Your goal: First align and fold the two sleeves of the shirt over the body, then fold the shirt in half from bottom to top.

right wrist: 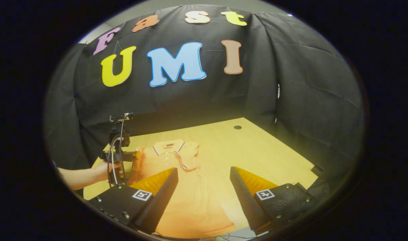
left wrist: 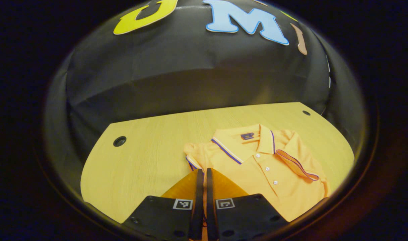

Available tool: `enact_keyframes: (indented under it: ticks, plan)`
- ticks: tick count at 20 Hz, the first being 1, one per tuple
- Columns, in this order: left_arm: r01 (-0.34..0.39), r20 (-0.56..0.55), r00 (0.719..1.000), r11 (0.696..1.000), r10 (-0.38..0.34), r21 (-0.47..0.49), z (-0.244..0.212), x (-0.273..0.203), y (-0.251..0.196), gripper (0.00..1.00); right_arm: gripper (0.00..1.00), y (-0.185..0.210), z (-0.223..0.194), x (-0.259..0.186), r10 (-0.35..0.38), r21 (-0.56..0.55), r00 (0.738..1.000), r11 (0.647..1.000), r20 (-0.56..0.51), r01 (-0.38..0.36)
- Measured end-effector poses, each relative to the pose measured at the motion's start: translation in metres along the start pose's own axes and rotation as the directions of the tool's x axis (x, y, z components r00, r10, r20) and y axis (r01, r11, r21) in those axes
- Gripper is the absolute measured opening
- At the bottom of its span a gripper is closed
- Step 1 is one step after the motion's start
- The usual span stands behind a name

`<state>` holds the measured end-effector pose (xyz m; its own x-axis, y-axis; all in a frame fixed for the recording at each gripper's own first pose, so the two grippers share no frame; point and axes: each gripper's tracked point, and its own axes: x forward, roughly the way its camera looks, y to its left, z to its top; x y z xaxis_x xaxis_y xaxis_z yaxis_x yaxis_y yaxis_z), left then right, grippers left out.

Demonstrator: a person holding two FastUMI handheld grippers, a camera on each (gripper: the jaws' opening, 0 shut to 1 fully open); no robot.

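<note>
An orange polo shirt (left wrist: 257, 167) lies face up on the wooden table (left wrist: 140, 160), collar toward the far wall. One sleeve (left wrist: 296, 164) is folded over its chest. My left gripper (left wrist: 203, 171) is shut at the other sleeve's striped cuff (left wrist: 191, 163), with cloth pinched between the fingers. In the right gripper view the shirt (right wrist: 190, 190) stretches from the middle to the near edge. There a hand holds the left gripper (right wrist: 134, 156) at the shirt's left shoulder. My right gripper (right wrist: 204, 175) hangs open above the shirt's lower body, touching nothing.
The table has round cable holes (left wrist: 119, 141) (right wrist: 237, 127) near its far corners. Black cloth walls close in the back and sides. Bare wood (right wrist: 257, 154) lies to the right of the shirt. A forearm (right wrist: 80, 177) reaches in from the left.
</note>
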<state>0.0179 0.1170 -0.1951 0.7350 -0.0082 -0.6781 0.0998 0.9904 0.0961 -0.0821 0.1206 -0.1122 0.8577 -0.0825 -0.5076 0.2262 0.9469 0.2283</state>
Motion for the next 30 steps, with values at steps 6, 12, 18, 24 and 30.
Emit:
enact_keyframes:
  ticks: [6,12,18,24,30]
  plan:
    - [0.021,-0.026,0.999,0.999,-0.020,0.033,-0.007,-0.009,-0.019,0.34,0.97,-0.020,-0.011,-0.008,0.001,0.000,1.000,1.000,-0.016,-0.001]
    - [0.025,-0.014,1.000,1.000,-0.025,0.018,-0.010,-0.033,-0.029,0.75,0.96,-0.033,-0.023,-0.014,0.016,-0.017,0.999,1.000,-0.030,-0.016]
    - [-0.001,0.018,1.000,0.999,0.002,-0.051,-0.022,-0.084,-0.035,0.91,0.97,-0.038,-0.036,-0.017,0.076,-0.059,0.996,0.995,-0.045,-0.079]
    - [-0.044,-0.017,0.999,0.988,0.042,-0.146,-0.070,-0.151,-0.037,0.96,0.97,-0.041,-0.078,-0.023,0.167,-0.124,0.979,0.976,-0.117,-0.181]
    - [-0.069,-0.036,0.997,0.984,0.064,-0.165,-0.124,-0.219,-0.045,0.96,0.97,-0.045,-0.121,-0.036,0.241,-0.169,0.947,0.946,-0.212,-0.278]
